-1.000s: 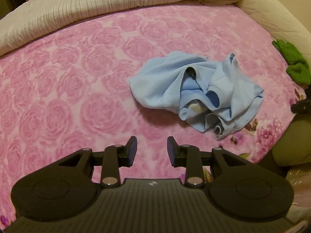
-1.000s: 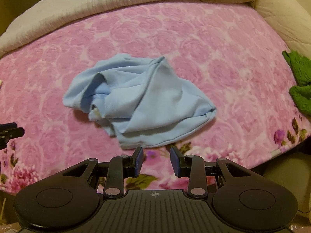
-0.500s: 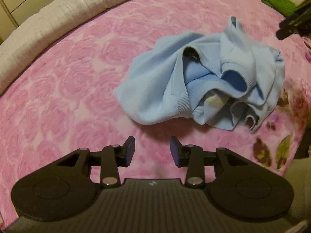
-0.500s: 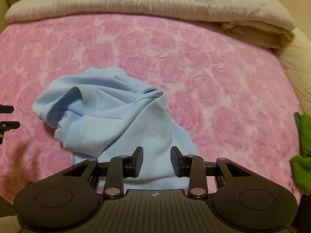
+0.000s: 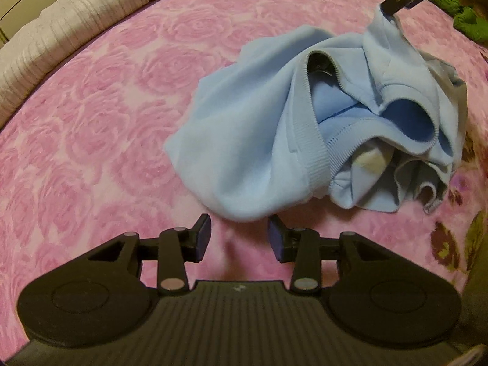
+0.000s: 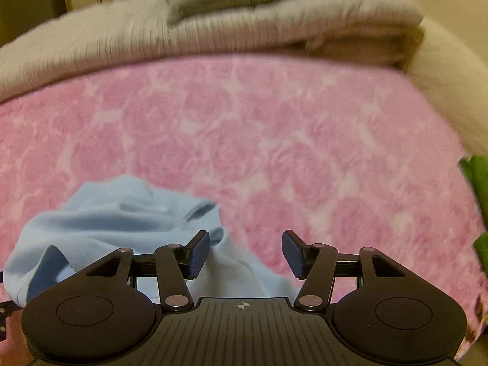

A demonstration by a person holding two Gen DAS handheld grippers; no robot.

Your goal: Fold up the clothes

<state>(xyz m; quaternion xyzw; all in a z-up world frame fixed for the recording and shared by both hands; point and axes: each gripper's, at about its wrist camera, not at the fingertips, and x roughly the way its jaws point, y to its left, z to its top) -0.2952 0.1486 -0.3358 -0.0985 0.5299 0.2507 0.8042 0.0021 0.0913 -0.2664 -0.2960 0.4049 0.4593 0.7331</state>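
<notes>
Crumpled light-blue garment (image 5: 262, 140) is lying on the pink rose-patterned bed cover (image 5: 106, 106), its near hem just ahead of the left claw (image 5: 238, 238), which is sitting released, nothing between its pads. Right claw (image 6: 245, 251) is opening wide over the garment's far edge, gripping nothing. Green cloth (image 6: 479, 180) is lying well off to its right.

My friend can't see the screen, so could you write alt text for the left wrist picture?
A crumpled light blue garment lies on a pink rose-patterned bedspread, just beyond the open left tongs. At top right the other tongs meet a raised corner of the cloth, with something green behind.
</notes>
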